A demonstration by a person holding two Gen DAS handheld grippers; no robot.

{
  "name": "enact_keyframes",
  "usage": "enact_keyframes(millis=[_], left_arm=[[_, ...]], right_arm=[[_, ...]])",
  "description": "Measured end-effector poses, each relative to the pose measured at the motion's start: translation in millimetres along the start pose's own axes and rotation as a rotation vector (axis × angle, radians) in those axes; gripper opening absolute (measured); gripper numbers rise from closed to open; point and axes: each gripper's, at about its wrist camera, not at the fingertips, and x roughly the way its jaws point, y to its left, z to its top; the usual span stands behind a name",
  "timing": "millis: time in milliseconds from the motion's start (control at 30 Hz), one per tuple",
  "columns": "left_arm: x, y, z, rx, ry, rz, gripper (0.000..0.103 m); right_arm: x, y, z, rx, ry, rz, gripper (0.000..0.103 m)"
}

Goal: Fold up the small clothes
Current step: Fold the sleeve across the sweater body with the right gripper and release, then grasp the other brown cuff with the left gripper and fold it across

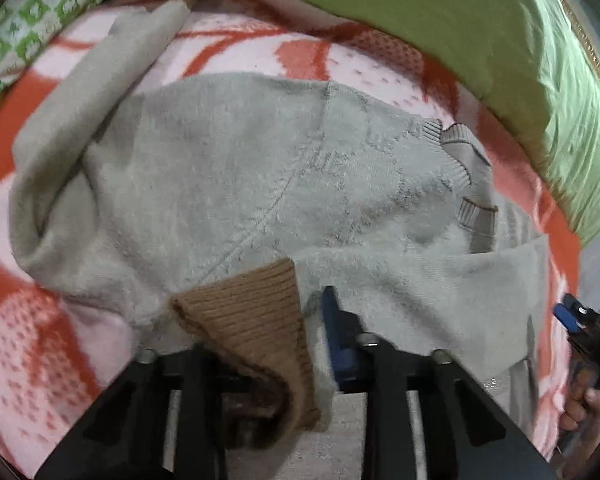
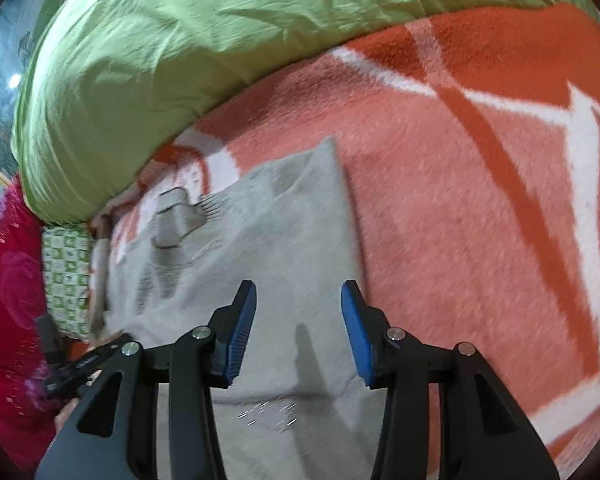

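Left wrist view gave me no brand or label I could read; some faint grey knitted marks on the chest of the grey sweater (image 1: 236,168) looked like lettering, but they were too blurred to make out. The sweater lay spread on an orange-and-white blanket (image 1: 28,344) covering the bed, with a green duvet (image 1: 480,32) bunched along the far side and a green-patterned pillow (image 1: 28,32) at the far left corner. One sleeve (image 1: 112,64) stretched away toward that pillow, its brown end up by the duvet.

My left hand-held gripper (image 1: 292,344) was closed down on the sweater's brown ribbed cuff (image 1: 252,320), the jaws nearly together with the knit pinched between them. Only one blue pad (image 1: 336,332) showed; the cuff hid the other. This sleeve was folded over the body of the sweater.

At the right edge of the same view I saw the other gripper's blue tips and part of a hand under it.

Right wrist view showed my right hand-held gripper (image 2: 298,332) with its jaws standing apart, about half open, nothing between the blue pads (image 2: 242,332). It hovered over the sweater (image 2: 260,232) close to the garment's edge, where grey knit met the blanket (image 2: 480,200). A red patterned sleeve (image 2: 8,320) filled the left edge of that view.
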Motion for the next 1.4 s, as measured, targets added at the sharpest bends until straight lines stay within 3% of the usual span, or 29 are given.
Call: enact_keyframes(millis=[100, 233, 300, 333, 433, 500, 600, 767, 867, 967, 1033, 1133, 1167, 1367, 1400], left_arm=[[-1, -6, 0, 0.049, -0.010, -0.025, 0.005], [-5, -15, -2, 0.090, -0.035, -0.059, 0.003], [-3, -19, -2, 0.106, -0.026, -0.062, 0.003], [-6, -22, -2, 0.114, -0.031, -0.073, 0.003], [-22, -45, 6, 0.173, -0.079, -0.148, 0.003], [-25, -58, 9, 0.235, -0.109, -0.161, 0.003], [-5, -64, 12, 0.285, -0.082, -0.110, 0.003], [23, -38, 0, 0.300, -0.006, -0.012, 0.005], [15, -36, -1, 0.319, -0.016, 0.018, 0.013], [-1, -29, -3, 0.298, -0.030, 0.035, 0.022], [-16, -17, -2, 0.249, -0.050, 0.050, 0.023], [-40, 4, -2, 0.149, -0.081, 0.068, 0.031], [-49, 14, -1, 0.116, -0.100, 0.073, 0.037], [-80, 57, 25, 0.009, -0.201, 0.203, 0.078], [-81, 66, 32, -0.015, -0.205, 0.226, 0.080]], right_arm=[[21, -6, 13, -0.043, 0.005, -0.066, 0.045], [56, -9, 20, -0.066, 0.060, -0.074, 0.045], [60, -7, 19, -0.083, 0.081, -0.078, 0.011], [54, -6, 21, -0.088, 0.075, -0.086, 0.008], [12, -13, 31, -0.063, -0.024, -0.081, 0.008], [2, -26, 35, -0.061, -0.033, -0.102, 0.008], [17, -47, 33, -0.020, -0.001, -0.113, 0.008], [35, -57, 22, 0.025, 0.004, -0.139, 0.009], [22, -51, 20, 0.018, -0.001, -0.185, 0.019], [-3, -45, 17, 0.026, -0.043, -0.223, 0.021], [-19, -38, 12, 0.053, -0.079, -0.181, 0.025], [-34, -16, -7, 0.055, -0.098, -0.096, 0.045], [-34, -7, -12, 0.046, -0.093, -0.072, 0.049], [-1, 49, -45, -0.019, 0.032, 0.036, 0.050], [3, 56, -50, -0.026, 0.045, 0.045, 0.050]])
